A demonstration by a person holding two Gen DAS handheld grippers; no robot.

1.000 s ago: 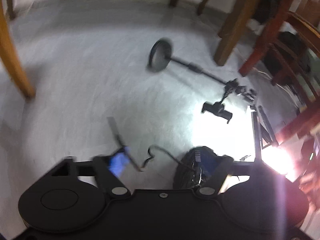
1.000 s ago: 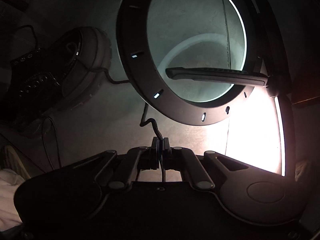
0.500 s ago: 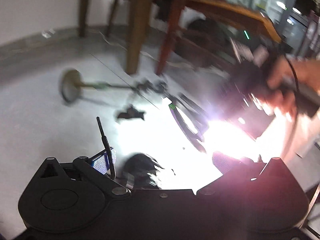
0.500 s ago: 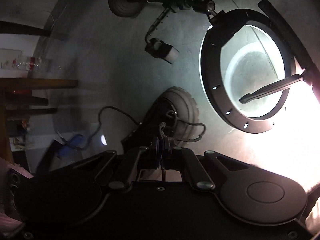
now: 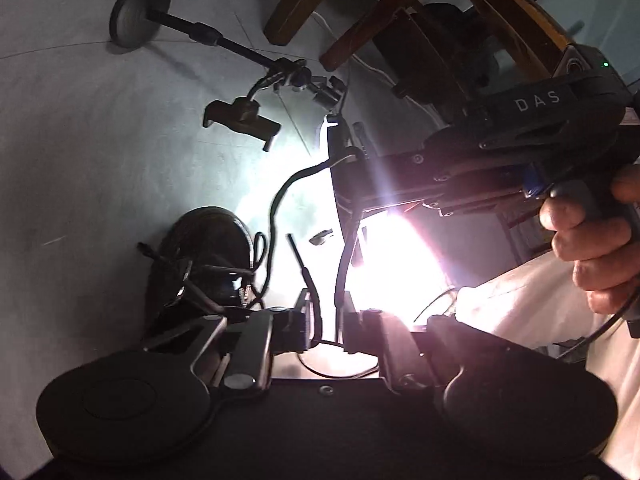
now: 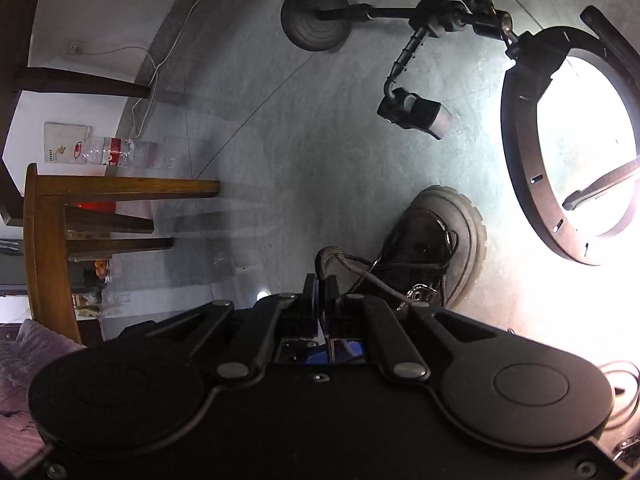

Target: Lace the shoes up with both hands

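A black lug-soled boot (image 5: 204,240) stands on the grey floor, also in the right wrist view (image 6: 440,236). My right gripper (image 6: 322,292) is shut on a black shoelace (image 6: 384,284) that runs to the boot's eyelets. From the left wrist view this right gripper (image 5: 346,136) hangs above the boot, a hand (image 5: 592,248) on its grip, the shoelace (image 5: 276,208) curving down from its tips. My left gripper (image 5: 326,316) sits just right of the boot, its jaws a narrow gap apart. A stiff lace end (image 5: 302,264) sticks up beside its left finger.
A lit ring light (image 6: 520,160) on a stand with a round base (image 6: 314,16) and a phone clamp (image 6: 416,112) lies beside the boot; its glare (image 5: 400,240) washes out the left view. Wooden chair legs (image 5: 304,0) and a wooden table (image 6: 120,188) stand around.
My left gripper's jaws have narrowed from wide open, with the lace end now by them. The left view swung toward the right gripper. The right gripper stayed shut and moved back over the boot.
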